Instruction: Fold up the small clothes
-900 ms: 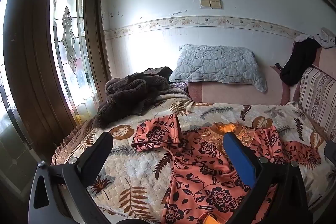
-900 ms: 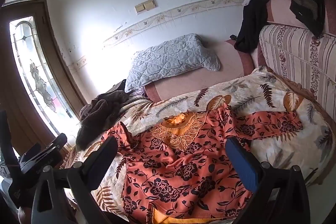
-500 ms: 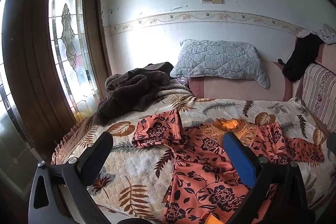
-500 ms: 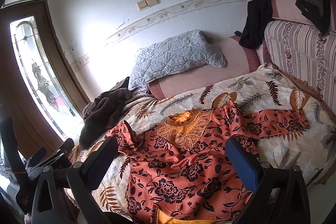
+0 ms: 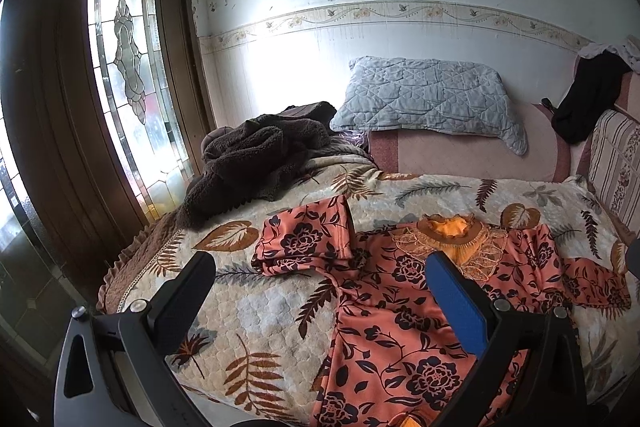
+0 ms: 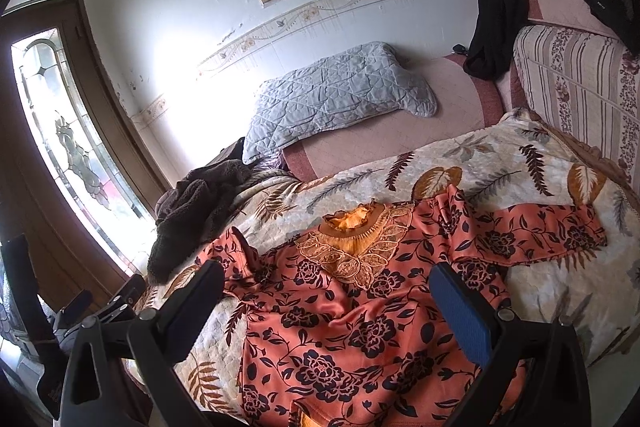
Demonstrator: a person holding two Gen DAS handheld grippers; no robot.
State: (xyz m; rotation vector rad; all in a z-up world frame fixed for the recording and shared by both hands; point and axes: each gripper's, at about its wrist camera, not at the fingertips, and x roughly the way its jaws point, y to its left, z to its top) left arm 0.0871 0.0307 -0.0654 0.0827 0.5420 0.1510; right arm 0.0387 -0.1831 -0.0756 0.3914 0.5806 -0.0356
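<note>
**Both grippers wide open above floral top on bed**

Fingers of both grippers spread wide, nothing between them, nothing touched. Left gripper (image 5: 320, 291) hovers over the near left part of the bed, pointing down and forward; its left finger (image 5: 184, 301) is black, its right finger (image 5: 456, 307) has a blue pad. Right gripper (image 6: 328, 301) has the same build and hangs over the top's lower body.

Left to right in the left wrist view: stained-glass door (image 5: 128, 67) at far left, brown fleece (image 5: 256, 155) bunched on the bed's far left corner, then the leaf-print quilt (image 5: 260, 311) covering the bed. Top (image 5: 384, 323), orange with dark flowers, lies flat on the quilt, front up, right of centre. Its left sleeve (image 5: 308, 239) is folded in on itself beside the shoulder. Collar (image 5: 450, 227), yellow with lace trim, points to the far wall. Grey pillow (image 5: 428, 99) leans on the wall behind. Black garment (image 5: 584, 103) hangs over the striped sofa back at far right.

Right wrist view: left gripper visible at lower left edge (image 6: 100, 307), apart from the top. Right sleeve (image 6: 536, 235) lies stretched out straight to the right on the quilt, unfolded. Hem runs under the right gripper's frame, cannot see its edge fully.
</note>
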